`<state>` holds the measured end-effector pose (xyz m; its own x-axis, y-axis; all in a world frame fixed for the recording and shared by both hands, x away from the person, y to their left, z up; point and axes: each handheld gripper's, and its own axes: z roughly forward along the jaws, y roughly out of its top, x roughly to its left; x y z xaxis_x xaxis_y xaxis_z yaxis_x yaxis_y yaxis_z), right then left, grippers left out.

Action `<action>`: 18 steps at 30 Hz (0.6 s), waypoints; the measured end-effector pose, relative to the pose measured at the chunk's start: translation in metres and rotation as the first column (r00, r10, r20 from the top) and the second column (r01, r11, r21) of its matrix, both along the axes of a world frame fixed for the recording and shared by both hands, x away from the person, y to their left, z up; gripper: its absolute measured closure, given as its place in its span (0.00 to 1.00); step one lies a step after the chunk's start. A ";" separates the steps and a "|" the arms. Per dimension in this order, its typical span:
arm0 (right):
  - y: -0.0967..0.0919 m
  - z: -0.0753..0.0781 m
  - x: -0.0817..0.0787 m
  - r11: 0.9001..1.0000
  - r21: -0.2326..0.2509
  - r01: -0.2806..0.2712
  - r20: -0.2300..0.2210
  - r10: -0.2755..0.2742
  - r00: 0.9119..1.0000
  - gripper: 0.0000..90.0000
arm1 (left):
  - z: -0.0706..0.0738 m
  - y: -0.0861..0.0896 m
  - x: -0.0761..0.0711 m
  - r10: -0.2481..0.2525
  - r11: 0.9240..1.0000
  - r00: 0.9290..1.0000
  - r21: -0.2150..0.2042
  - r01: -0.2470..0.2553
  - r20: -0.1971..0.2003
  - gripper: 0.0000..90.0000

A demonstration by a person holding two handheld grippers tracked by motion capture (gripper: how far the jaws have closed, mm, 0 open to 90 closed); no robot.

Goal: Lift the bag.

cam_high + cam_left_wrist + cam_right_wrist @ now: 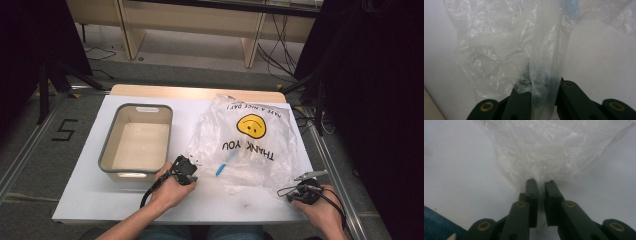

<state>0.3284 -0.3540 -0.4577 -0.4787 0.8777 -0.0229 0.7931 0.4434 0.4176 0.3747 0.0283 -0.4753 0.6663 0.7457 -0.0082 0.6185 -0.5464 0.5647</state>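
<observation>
Left gripper clamped on near-left edge of crinkled clear plastic bag with yellow smiley print, right gripper pinching its near-right corner, bag lying on white worktop, beside empty grey-rimmed rectangular tub.

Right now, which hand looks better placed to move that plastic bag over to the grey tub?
Probably the left. The left gripper, clamped on the bag, sits right beside the tub; the right gripper pinches the bag's far corner.

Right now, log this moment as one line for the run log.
left tongs: shut on plastic bag near edge | right tongs: shut on bag's near right corner | grey bin: beside bag, nothing inside | bag: flat on table
</observation>
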 end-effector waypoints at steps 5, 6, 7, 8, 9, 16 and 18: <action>0.000 0.000 0.000 1.000 0.011 -0.002 -0.002 0.002 1.000 0.99 | 0.004 0.001 -0.004 -0.006 1.000 0.999 -0.003 0.007 0.054 0.98; 0.000 0.000 0.000 1.000 0.012 -0.002 -0.001 0.002 1.000 1.00 | 0.006 0.001 -0.005 -0.003 1.000 0.998 -0.012 0.004 0.065 0.98; 0.000 0.000 0.000 1.000 0.013 0.000 0.001 0.000 1.000 1.00 | 0.008 0.002 -0.006 -0.002 1.000 0.997 -0.020 0.003 0.074 0.99; 0.000 0.001 0.000 1.000 0.014 0.001 0.003 -0.001 1.000 1.00 | 0.011 0.002 -0.007 0.000 0.999 0.996 -0.033 0.003 0.085 0.99; 0.000 0.001 0.001 1.000 0.016 0.003 0.012 -0.004 1.000 1.00 | 0.013 0.002 -0.007 0.001 0.999 0.995 -0.039 0.003 0.098 0.99; -0.004 0.011 0.001 0.994 0.104 0.039 0.093 -0.049 0.994 1.00 | 0.027 0.003 -0.013 -0.018 0.996 0.981 -0.083 0.035 0.194 0.99; -0.006 0.015 0.000 0.990 0.134 0.046 0.116 -0.062 0.991 1.00 | 0.032 0.005 -0.013 -0.013 0.994 0.974 -0.099 0.036 0.224 0.99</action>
<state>0.3288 -0.3599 -0.4431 -0.4313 0.9014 0.0393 0.7552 0.3368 0.5624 0.3614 0.0335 -0.4431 0.6778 0.7321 0.0677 0.4578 -0.4924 0.7402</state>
